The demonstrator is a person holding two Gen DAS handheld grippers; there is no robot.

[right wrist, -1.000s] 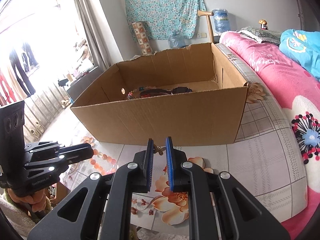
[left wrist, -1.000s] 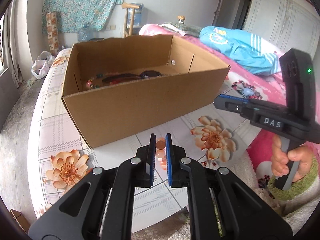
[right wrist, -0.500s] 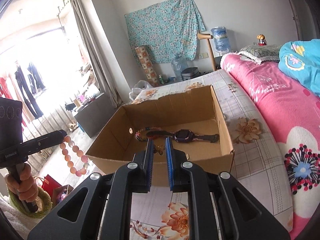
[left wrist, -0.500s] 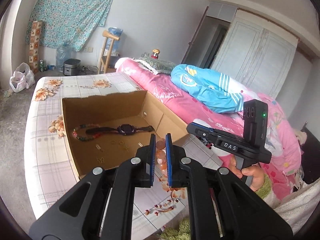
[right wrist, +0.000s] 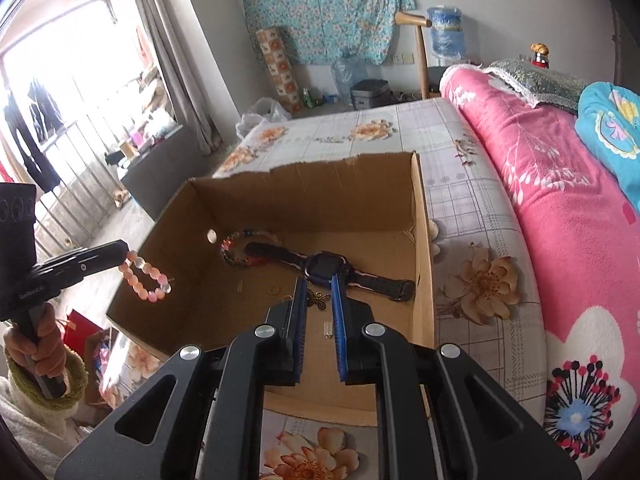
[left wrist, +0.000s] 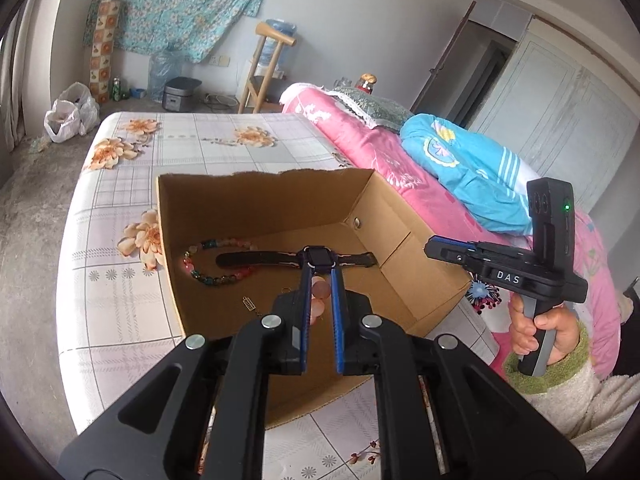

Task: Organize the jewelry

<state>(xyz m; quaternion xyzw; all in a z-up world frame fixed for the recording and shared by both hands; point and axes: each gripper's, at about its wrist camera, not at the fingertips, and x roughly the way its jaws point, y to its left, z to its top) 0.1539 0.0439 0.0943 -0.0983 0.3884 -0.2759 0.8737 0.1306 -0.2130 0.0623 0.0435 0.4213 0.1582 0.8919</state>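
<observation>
Cardboard box (left wrist: 400, 248) set on the bed (left wrist: 120, 280), holding a watch (right wrist: 320, 266), multicoloured bead bracelet (left wrist: 200, 272) and small charms; pink bead bracelet (right wrist: 146, 276) pinched by left gripper (left wrist: 320, 280), butterfly charm (right wrist: 319, 300) by right gripper (right wrist: 319, 284), both held above the box.

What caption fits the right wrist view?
Right tongs holding butterfly charm over cardboard box; left tongs carry pink bead bracelet.

Pale-walled bedroom (left wrist: 360, 20); pink bedding (right wrist: 560, 208); bright window (right wrist: 60, 92).
</observation>
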